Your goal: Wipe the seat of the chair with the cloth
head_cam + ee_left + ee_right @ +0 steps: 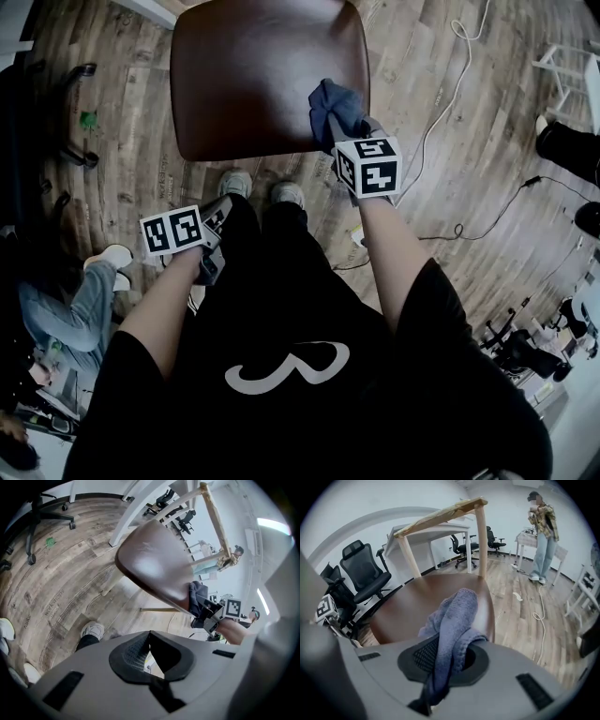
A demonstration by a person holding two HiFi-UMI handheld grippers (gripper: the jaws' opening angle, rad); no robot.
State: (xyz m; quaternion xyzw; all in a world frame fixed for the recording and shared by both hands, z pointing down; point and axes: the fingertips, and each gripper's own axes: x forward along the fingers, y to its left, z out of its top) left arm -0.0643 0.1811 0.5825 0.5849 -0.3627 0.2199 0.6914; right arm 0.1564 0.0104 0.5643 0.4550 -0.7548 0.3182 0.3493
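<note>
The chair's brown glossy seat (pixel 267 75) lies in front of me in the head view. My right gripper (pixel 335 129) is shut on the blue-grey cloth (pixel 336 105), which rests on the seat's near right edge. In the right gripper view the cloth (pixel 457 616) bunches up out of the right gripper (pixel 450 654) over the seat (pixel 412 609). My left gripper (pixel 216 217) hangs low by my left leg, off the seat, its jaws closed on nothing. From the left gripper (pixel 150 638) view, the seat (pixel 152 569) and cloth (pixel 198 596) show above.
My shoes (pixel 236 182) stand on the wood floor just under the seat's front edge. A white cable (pixel 450 89) runs across the floor at right. A seated person (pixel 70 305) is at left. A wooden table leg (pixel 480 536), office chairs (pixel 363 571) and a standing person (pixel 543 531) lie beyond.
</note>
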